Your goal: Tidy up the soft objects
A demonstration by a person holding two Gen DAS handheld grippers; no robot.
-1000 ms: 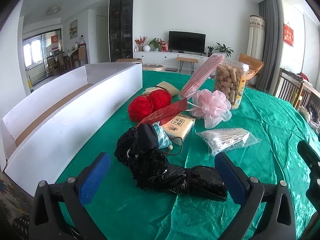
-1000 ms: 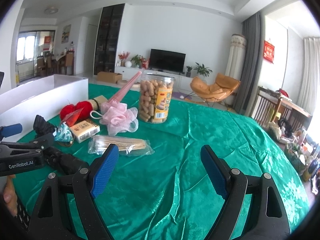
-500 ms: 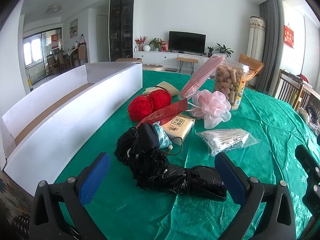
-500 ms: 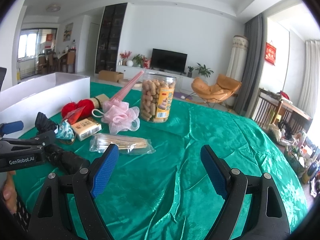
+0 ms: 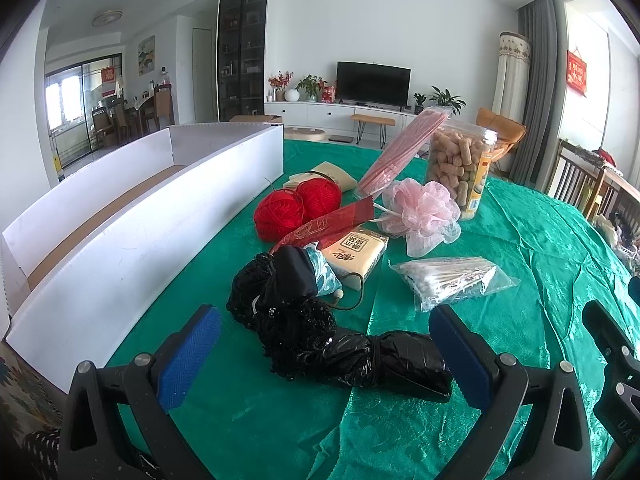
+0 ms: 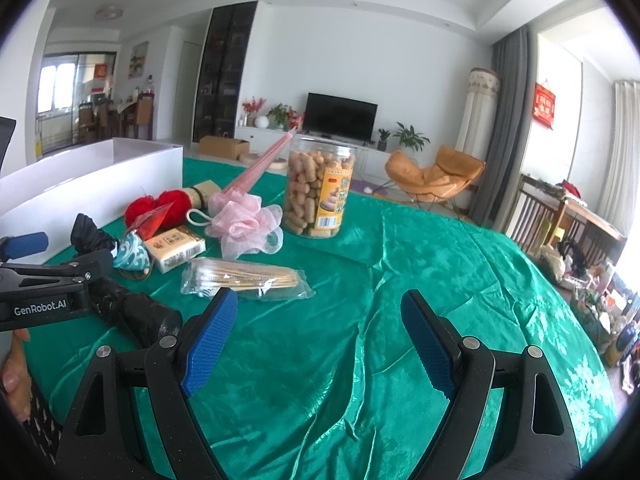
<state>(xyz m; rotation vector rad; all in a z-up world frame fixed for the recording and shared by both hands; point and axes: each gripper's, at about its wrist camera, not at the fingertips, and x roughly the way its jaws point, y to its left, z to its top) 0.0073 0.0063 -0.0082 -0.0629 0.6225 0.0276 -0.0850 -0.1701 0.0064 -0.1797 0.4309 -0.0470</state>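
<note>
Hovering low over the green tablecloth (image 5: 540,248), the left gripper (image 5: 324,356) stands wide open and empty, its blue pads either side of a black plastic bundle (image 5: 384,360) without touching it. The right gripper (image 6: 316,340) is spread just as wide, holding nothing, over bare cloth. Only the left view looks down into the long white box (image 5: 132,216) beside the pile; only the right view catches a fingertip (image 6: 12,376) behind the left tool. Beyond lie red yarn balls (image 5: 296,206), a pink mesh puff (image 5: 424,216), bagged cotton swabs (image 5: 452,280) and a snack jar (image 6: 318,192).
</note>
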